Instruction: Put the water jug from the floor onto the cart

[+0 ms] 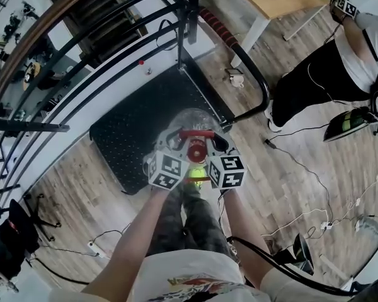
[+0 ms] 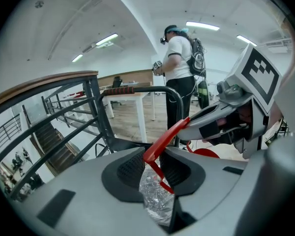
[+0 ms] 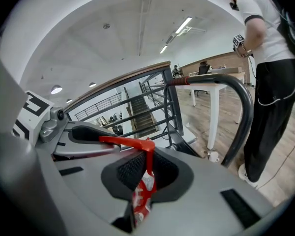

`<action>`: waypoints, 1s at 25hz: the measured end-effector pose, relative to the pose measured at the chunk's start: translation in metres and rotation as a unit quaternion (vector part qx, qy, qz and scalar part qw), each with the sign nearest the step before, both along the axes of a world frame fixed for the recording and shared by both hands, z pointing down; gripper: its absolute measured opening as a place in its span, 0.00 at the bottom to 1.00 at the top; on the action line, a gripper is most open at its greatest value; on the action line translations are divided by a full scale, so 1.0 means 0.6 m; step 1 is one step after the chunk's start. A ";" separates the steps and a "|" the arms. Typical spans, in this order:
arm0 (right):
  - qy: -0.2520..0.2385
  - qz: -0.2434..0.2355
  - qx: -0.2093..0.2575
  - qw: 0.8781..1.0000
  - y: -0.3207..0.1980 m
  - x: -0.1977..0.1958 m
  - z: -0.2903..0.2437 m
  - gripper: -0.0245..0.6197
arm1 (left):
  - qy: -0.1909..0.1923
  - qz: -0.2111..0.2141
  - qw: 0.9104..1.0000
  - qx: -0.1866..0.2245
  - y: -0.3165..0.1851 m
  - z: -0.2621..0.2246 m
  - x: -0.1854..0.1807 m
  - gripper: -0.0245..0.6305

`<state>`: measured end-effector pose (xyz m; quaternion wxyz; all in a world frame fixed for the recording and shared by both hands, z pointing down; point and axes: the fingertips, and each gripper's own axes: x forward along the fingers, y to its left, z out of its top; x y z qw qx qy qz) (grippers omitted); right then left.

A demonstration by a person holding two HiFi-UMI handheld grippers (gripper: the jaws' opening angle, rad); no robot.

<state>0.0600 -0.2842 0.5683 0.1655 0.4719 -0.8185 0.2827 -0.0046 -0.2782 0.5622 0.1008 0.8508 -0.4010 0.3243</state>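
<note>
A clear plastic water jug (image 1: 188, 119) with a red screw cap (image 1: 195, 150) hangs by its red plastic handle (image 1: 196, 133) between the two hand-held tools. The left claw (image 2: 155, 168) is clamped on one end of the red plastic handle, with the crinkled clear wall of the jug showing just below its pads. The right claw (image 3: 145, 173) is pinched nearly closed on the other end. The jug sits over the near edge of the black studded cart deck (image 1: 132, 131); whether its base touches the deck cannot be told. The cart's black tubular push bar (image 1: 258, 83) curves up at the far side. A bystander in a white shirt (image 1: 340, 68) stands on the wooden floor (image 1: 302, 181).
</note>
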 end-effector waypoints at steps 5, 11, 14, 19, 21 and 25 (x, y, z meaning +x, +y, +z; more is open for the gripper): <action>0.003 0.007 -0.008 1.000 -0.024 -0.023 0.013 0.09 | 0.000 0.002 1.000 -0.008 -0.024 0.013 -0.025 0.19; 0.011 0.013 -0.010 1.000 -0.063 -0.047 0.029 0.09 | 0.007 0.005 1.000 -0.014 -0.063 0.031 -0.048 0.19; 0.015 0.022 -0.015 1.000 -0.084 -0.057 0.043 0.09 | 0.011 0.009 1.000 -0.019 -0.086 0.045 -0.058 0.19; 0.017 0.029 -0.022 0.999 -0.125 -0.083 0.061 0.09 | 0.014 0.011 1.000 -0.026 -0.128 0.062 -0.085 0.19; 0.017 0.033 -0.023 0.999 -0.137 -0.086 0.069 0.09 | 0.014 0.017 0.999 -0.029 -0.140 0.070 -0.088 0.19; 0.015 0.036 -0.023 0.999 -0.167 -0.102 0.086 0.09 | 0.014 0.018 0.999 -0.029 -0.171 0.086 -0.104 0.19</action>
